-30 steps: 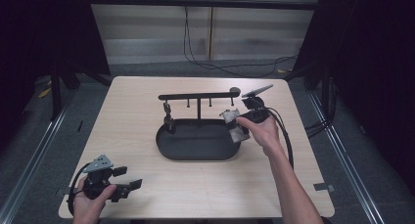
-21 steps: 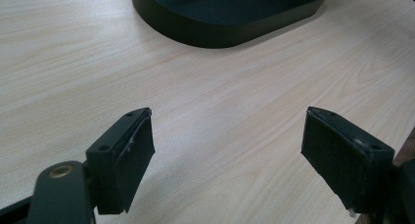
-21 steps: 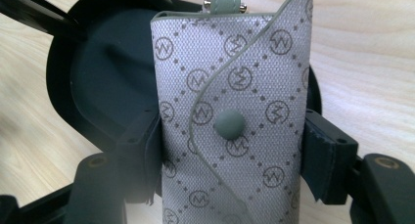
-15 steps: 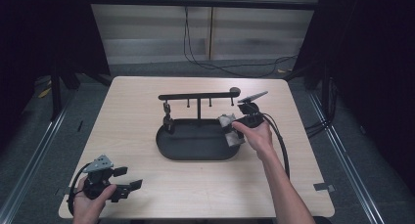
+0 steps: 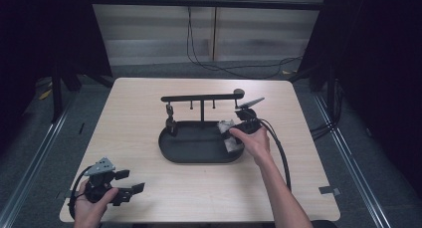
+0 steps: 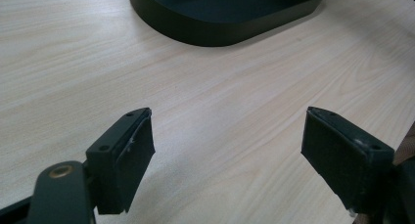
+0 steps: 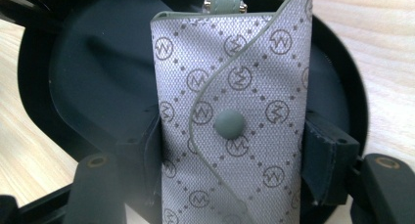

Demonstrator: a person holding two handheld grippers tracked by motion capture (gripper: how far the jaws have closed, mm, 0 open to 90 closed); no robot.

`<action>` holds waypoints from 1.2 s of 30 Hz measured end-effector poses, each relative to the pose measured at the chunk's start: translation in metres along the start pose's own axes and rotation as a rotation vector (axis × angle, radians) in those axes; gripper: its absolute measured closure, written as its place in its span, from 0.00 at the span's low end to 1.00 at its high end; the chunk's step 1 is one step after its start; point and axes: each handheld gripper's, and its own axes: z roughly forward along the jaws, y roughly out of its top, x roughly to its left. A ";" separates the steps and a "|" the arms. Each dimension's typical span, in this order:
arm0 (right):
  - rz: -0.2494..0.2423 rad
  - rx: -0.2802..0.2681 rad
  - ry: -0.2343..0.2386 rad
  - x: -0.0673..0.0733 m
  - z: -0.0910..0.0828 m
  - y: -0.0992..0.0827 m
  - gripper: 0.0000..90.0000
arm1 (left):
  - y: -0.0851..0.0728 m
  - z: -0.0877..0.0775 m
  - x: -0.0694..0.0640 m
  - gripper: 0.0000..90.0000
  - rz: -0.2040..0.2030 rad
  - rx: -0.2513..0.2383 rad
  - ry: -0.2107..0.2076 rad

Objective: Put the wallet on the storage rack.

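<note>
Over black tray [image 5: 199, 153]: right tool [image 5: 234, 138] clamped on grey pouch [image 7: 235, 116]; left tool [image 6: 225, 150] wide open, empty.

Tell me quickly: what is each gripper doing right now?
Left gripper: open, holding nothing.
Right gripper: shut on the grey patterned pouch, over the black tray.

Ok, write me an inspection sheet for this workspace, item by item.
Surface: light wooden table, bare apart from the stand.
Job's things: grey patterned key pouch with a snap button, held over the black oval tray; the tray carries a hook rail with a small item hanging at its left end.
Clutter: nothing seen.
Grippers: left gripper open, near the table's front left corner; right gripper shut on the pouch at the tray's right end.
Cables: one trails from each gripper; more on the floor behind.
Surroundings: dark curtains at the sides, pale panel wall behind.
</note>
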 end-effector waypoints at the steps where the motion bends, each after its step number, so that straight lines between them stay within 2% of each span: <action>1: 0.002 0.007 0.001 0.000 0.001 0.000 0.37 | 0.000 0.000 0.000 0.22 0.002 0.001 0.001; 10: -0.003 0.026 -0.036 -0.002 0.016 0.000 0.36 | 0.000 0.001 0.000 0.22 -0.005 0.003 0.000; 15: -0.021 0.033 -0.072 0.000 0.023 -0.001 0.35 | 0.000 0.000 0.000 0.22 0.000 0.005 0.000; 22: -0.038 0.033 -0.073 -0.001 0.024 0.000 0.32 | 0.000 0.001 0.000 0.22 0.001 0.008 0.003; 30: -0.037 -0.004 -0.071 -0.005 0.014 -0.001 0.28 | 0.000 0.000 0.000 0.22 0.001 0.002 0.001; 33: -0.055 -0.054 -0.068 -0.005 0.004 -0.003 0.26 | 0.000 0.001 0.000 0.22 -0.005 -0.004 0.001; 36: -0.070 -0.074 -0.062 -0.005 -0.002 -0.004 0.26 | 0.000 0.001 0.000 0.22 -0.010 -0.013 0.009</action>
